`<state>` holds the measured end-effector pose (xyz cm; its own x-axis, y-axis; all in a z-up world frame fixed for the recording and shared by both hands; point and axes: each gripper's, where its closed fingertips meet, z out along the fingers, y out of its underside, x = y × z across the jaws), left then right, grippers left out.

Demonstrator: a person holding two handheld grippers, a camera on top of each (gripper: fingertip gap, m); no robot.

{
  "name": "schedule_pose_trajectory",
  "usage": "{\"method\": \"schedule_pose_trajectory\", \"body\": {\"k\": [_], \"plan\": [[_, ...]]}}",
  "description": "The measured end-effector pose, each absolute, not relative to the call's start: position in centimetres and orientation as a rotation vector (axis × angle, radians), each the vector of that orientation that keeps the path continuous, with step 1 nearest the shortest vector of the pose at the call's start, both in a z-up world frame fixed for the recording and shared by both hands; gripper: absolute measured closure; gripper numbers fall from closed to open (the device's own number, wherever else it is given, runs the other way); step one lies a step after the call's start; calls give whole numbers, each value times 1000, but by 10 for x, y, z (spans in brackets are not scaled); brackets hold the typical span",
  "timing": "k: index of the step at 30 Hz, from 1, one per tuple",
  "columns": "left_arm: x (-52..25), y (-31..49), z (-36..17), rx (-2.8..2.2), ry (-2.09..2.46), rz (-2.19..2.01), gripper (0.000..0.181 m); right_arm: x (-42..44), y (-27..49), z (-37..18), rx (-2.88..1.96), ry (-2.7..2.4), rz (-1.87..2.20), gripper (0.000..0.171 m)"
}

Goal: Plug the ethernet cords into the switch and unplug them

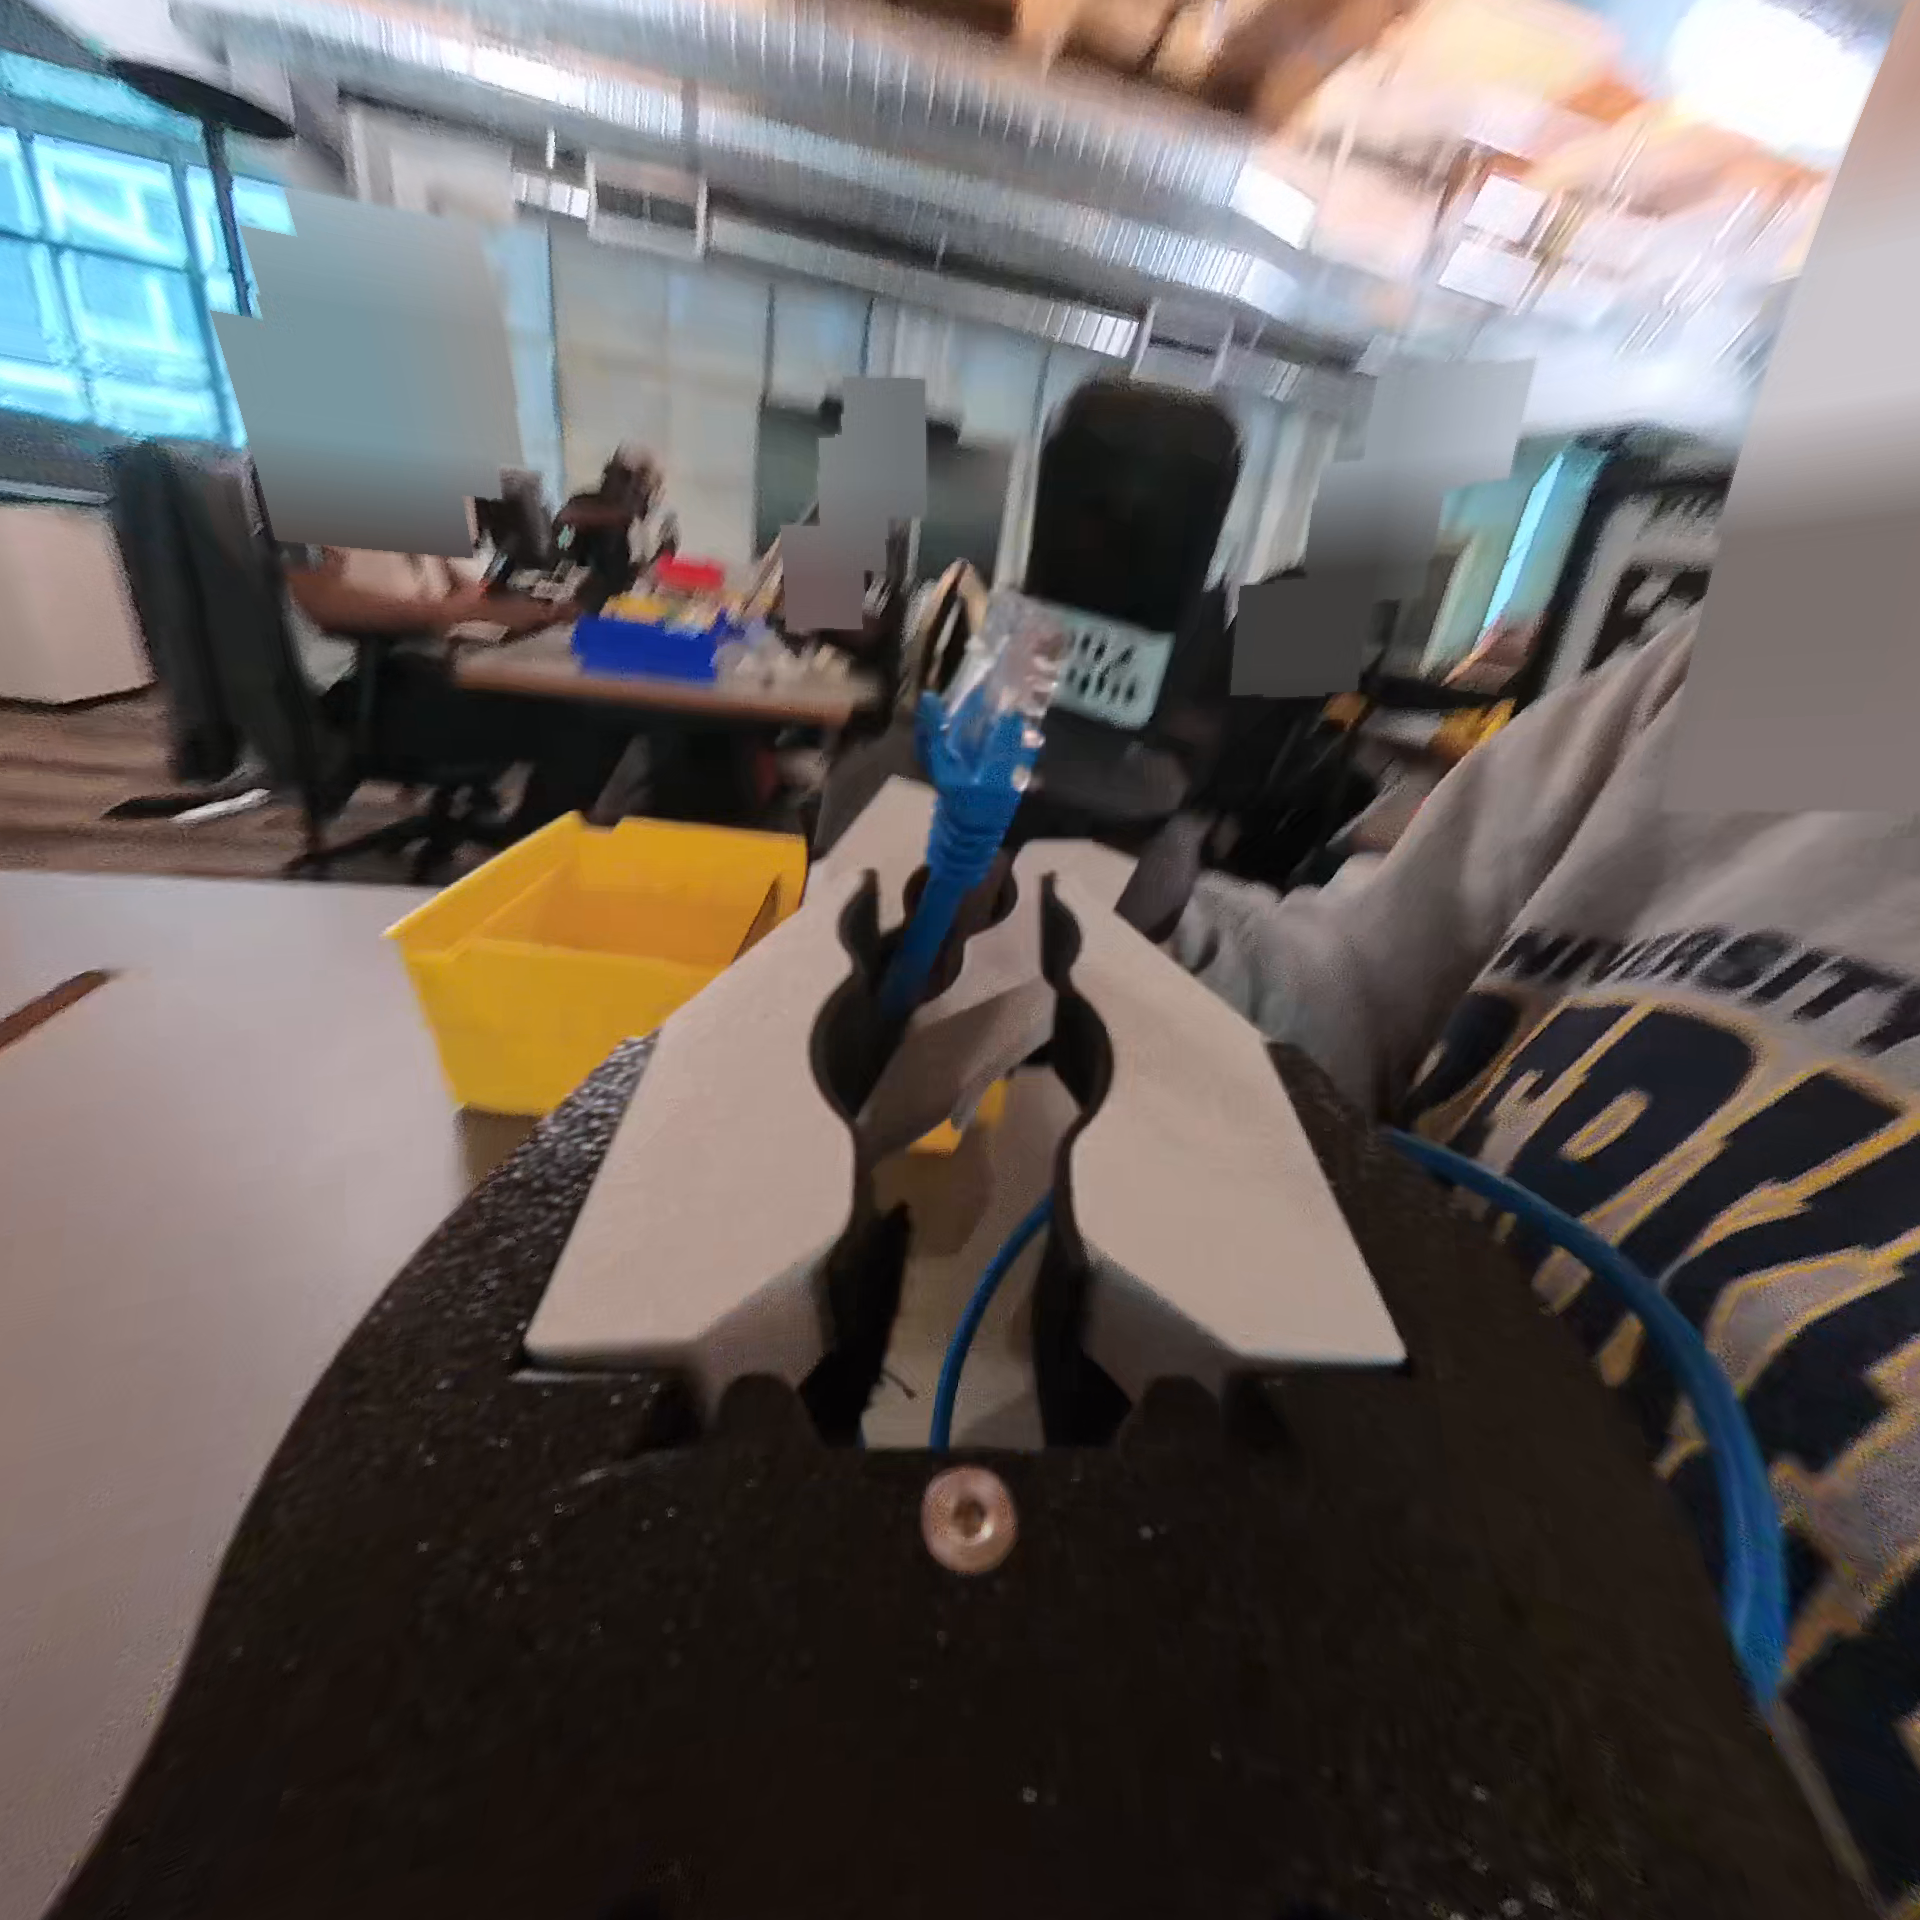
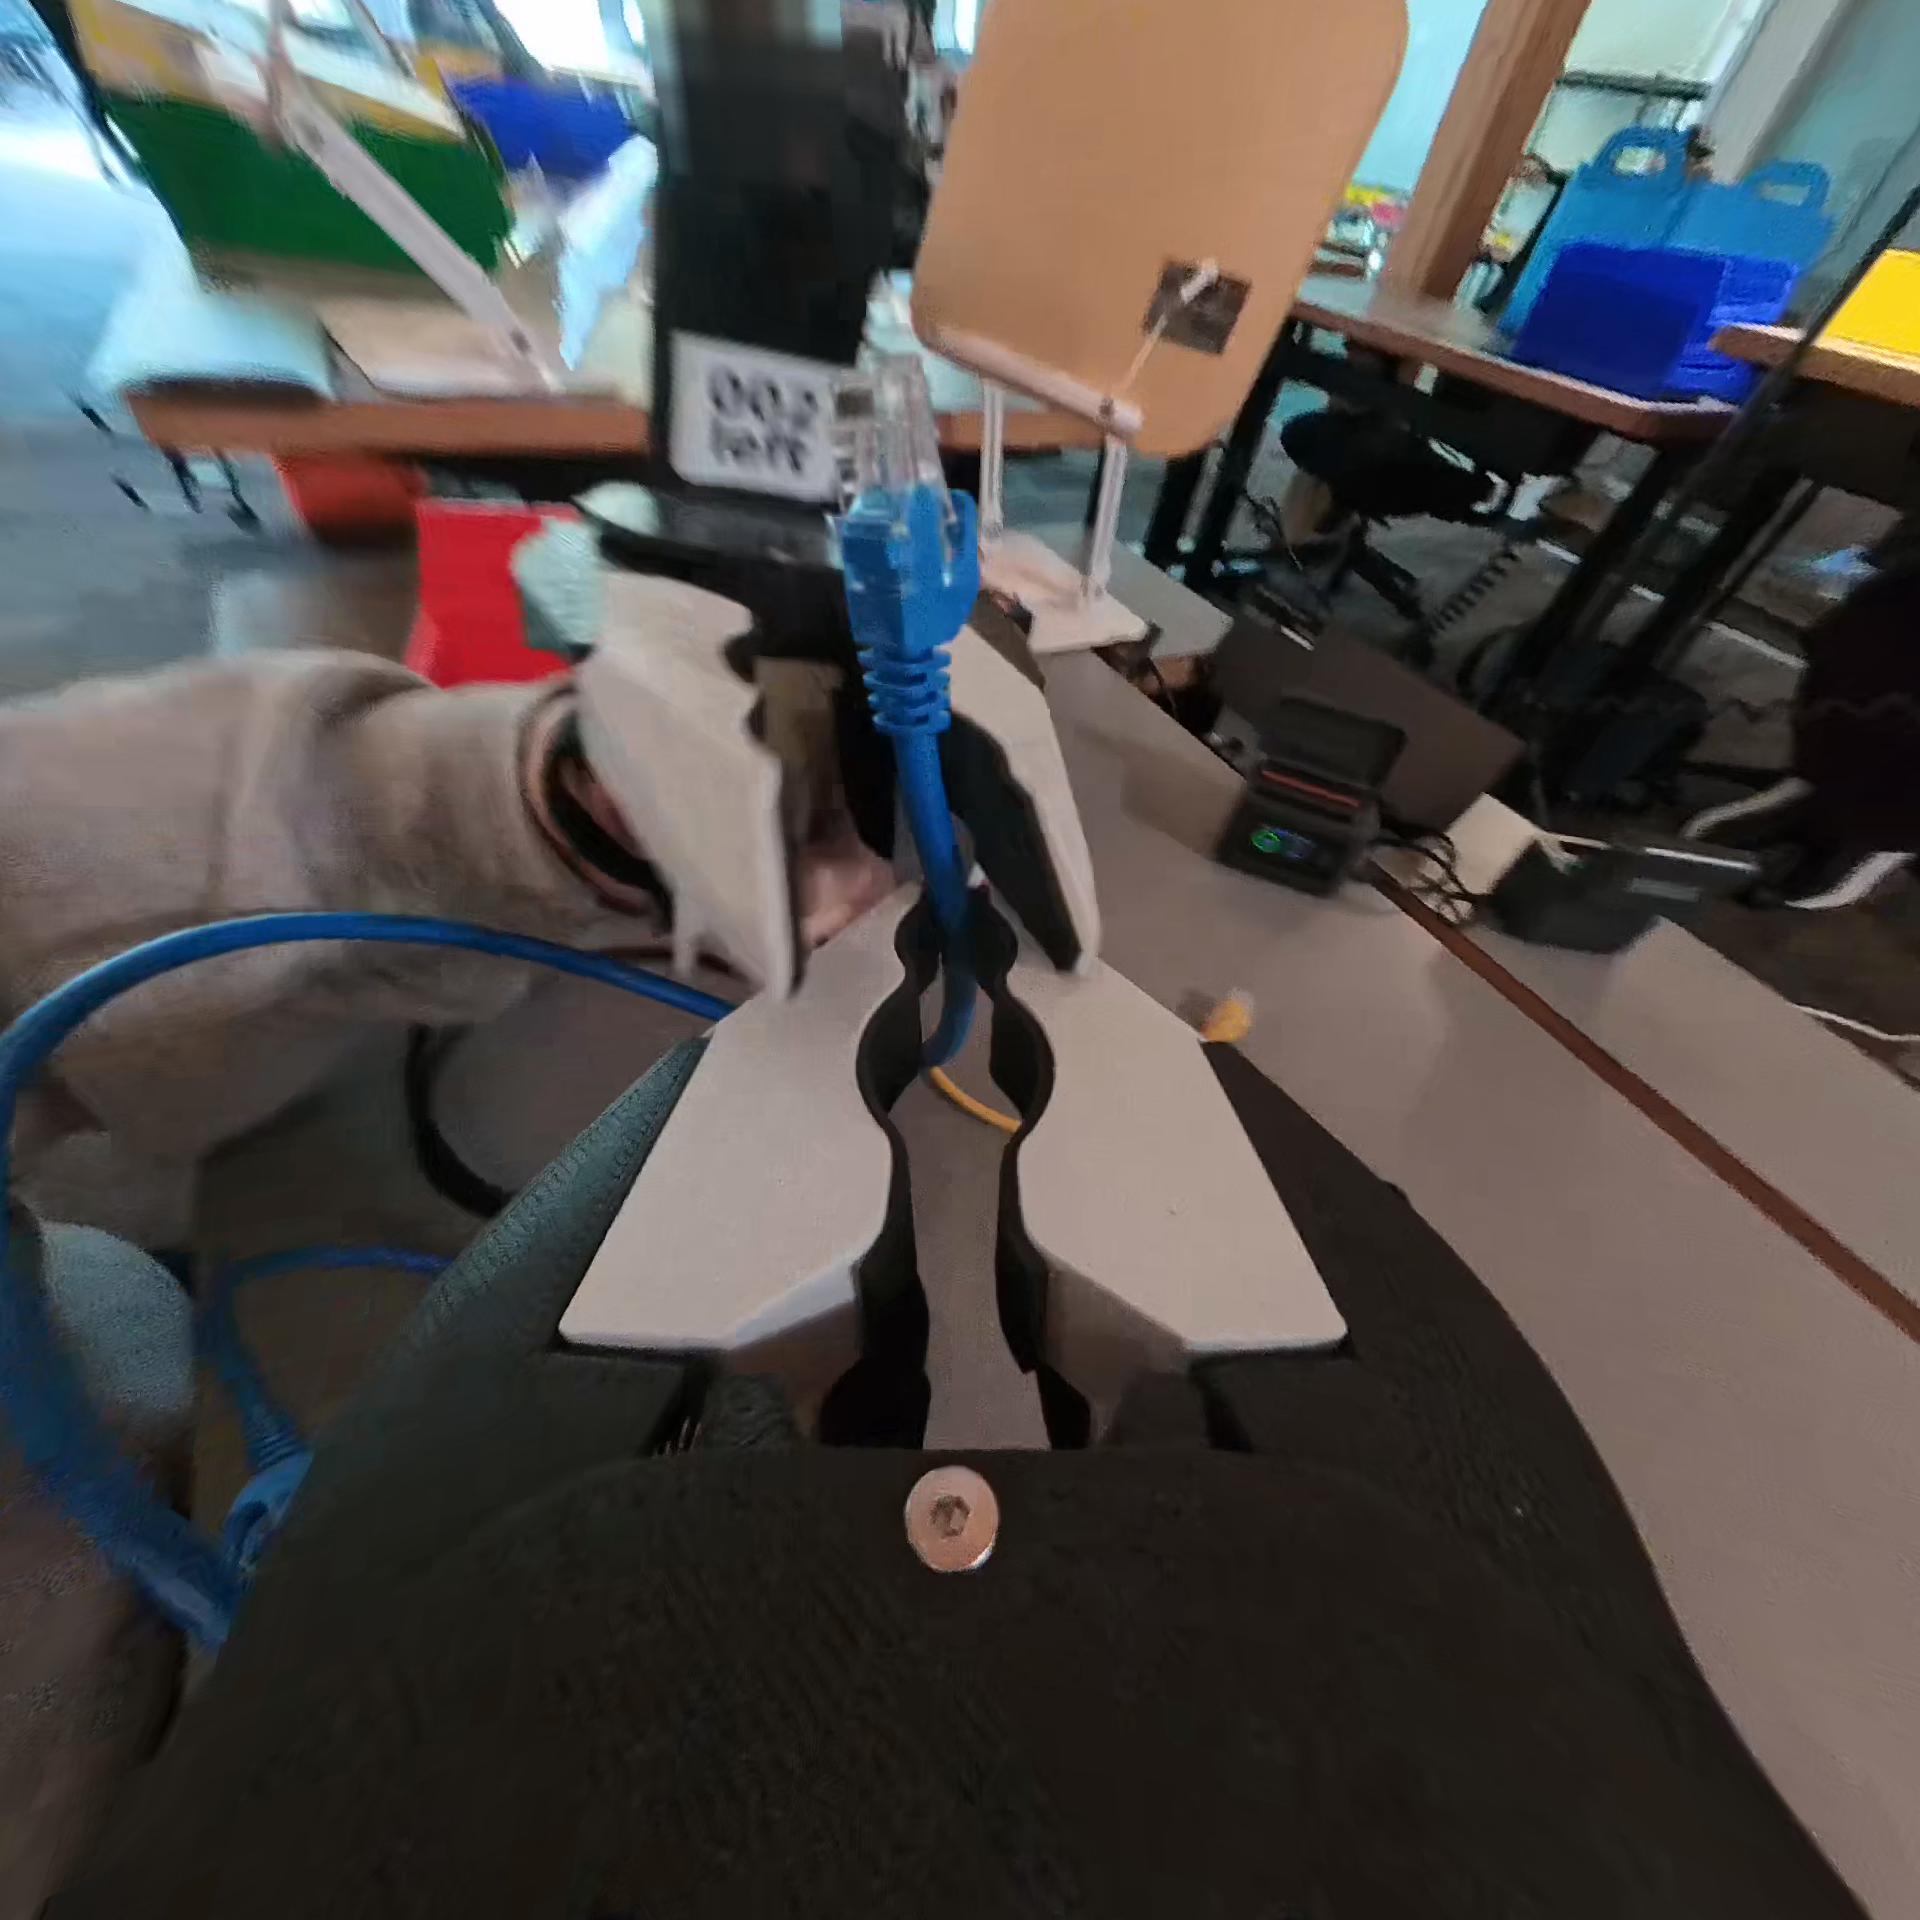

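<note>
A blue ethernet cord (image 2: pixel 914 727) with a clear plug (image 2: pixel 894 426) stands upright between both grippers. My right gripper (image 2: pixel 951 935) is shut on the cord below its ribbed boot. My left gripper (image 1: pixel 951 894) faces it, open, its jaws either side of the same cord (image 1: pixel 961 831) without pinching it. The plug (image 1: pixel 1013 644) points up, free in the air. The left gripper's white fingers (image 2: pixel 707 790) show in the right wrist view. One right finger (image 1: pixel 966 1039) shows between the left jaws. The cord's slack loops toward the person (image 2: pixel 312 925). No switch is visible.
A yellow bin (image 1: pixel 592 956) sits on the grey table (image 1: pixel 208 1143) ahead left. A yellow cord (image 2: pixel 977 1107) and its plug (image 2: pixel 1226 1013) lie on the table. A small black device with a green light (image 2: pixel 1299 821) stands at the right. The person's grey sweatshirt (image 1: pixel 1558 935) is close. Across from one pair of fingers to the other is roughly 6 cm.
</note>
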<state>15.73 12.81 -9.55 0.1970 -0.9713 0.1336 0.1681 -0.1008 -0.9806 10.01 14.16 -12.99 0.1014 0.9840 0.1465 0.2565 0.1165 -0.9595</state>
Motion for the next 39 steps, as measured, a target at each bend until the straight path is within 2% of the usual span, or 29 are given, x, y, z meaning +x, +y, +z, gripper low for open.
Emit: {"method": "schedule_pose_trajectory", "body": {"k": [1, 2, 3, 6, 11, 13, 16, 18, 20, 25, 27, 29, 31, 33, 34, 35, 36, 37, 39], "plan": [[162, 128, -100, -1299, 921, -1115, 144, 103, 143, -132, -1347, -1381, 843, 168], [161, 133, -99, -1317, 906, -1016, 123, 107, 145, -133, -1349, -1399, 801, 167], [158, 137, -99, -1338, 905, -921, 114, 111, 147, -133, -1348, -1403, 769, 168], [150, 135, -96, -1360, 929, -833, 126, 125, 155, -134, -1338, -1428, 617, 168], [143, 133, -97, -1429, 966, -671, 120, 151, 170, -144, -1249, -1565, 108, 168], [145, 131, -104, -1466, 1023, -581, 129, 156, 170, -146, -1198, -1610, -38, 168], [151, 126, -121, -1523, 1151, -447, 162, 166, 172, -147, -1138, -1657, -228, 169], [155, 122, -128, -1529, 1219, -398, 169, 170, 170, -148, -1110, -1678, -272, 169], [158, 115, -126, -1460, 1250, -396, 169, 169, 159, -149, -1091, -1675, -144, 166], [165, 86, -101, -1192, 1175, -701, 170, 161, 99, -123, -1085, -1566, 702, 152], [167, 78, -96, -1119, 1137, -801, 171, 163, 90, -112, -1067, -1516, 882, 146], [170, 74, -96, -1084, 1116, -874, 170, 165, 84, -107, -1040, -1486, 971, 159], [173, 72, -96, -1055, 1095, -913, 170, 166, 79, -106, -1026, -1479, 1031, 161], [174, 72, -98, -1055, 1082, -935, 171, 167, 76, -104, -1011, -1453, 1079, 157], [174, 73, -100, -1061, 1078, -936, 170, 168, 75, -103, -1017, -1441, 1103, 149], [175, 73, -102, -1062, 1075, -941, 170, 168, 75, -105, -1024, -1436, 1123, 151], [175, 73, -102, -1059, 1071, -953, 170, 169, 75, -106, -1023, -1432, 1127, 163], [175, 73, -102, -1060, 1062, -961, 170, 169, 73, -106, -1007, -1429, 1124, 167], [176, 72, -103, -1059, 1060, -983, 171, 170, 72, -107, -999, -1418, 1118, 167]]}}
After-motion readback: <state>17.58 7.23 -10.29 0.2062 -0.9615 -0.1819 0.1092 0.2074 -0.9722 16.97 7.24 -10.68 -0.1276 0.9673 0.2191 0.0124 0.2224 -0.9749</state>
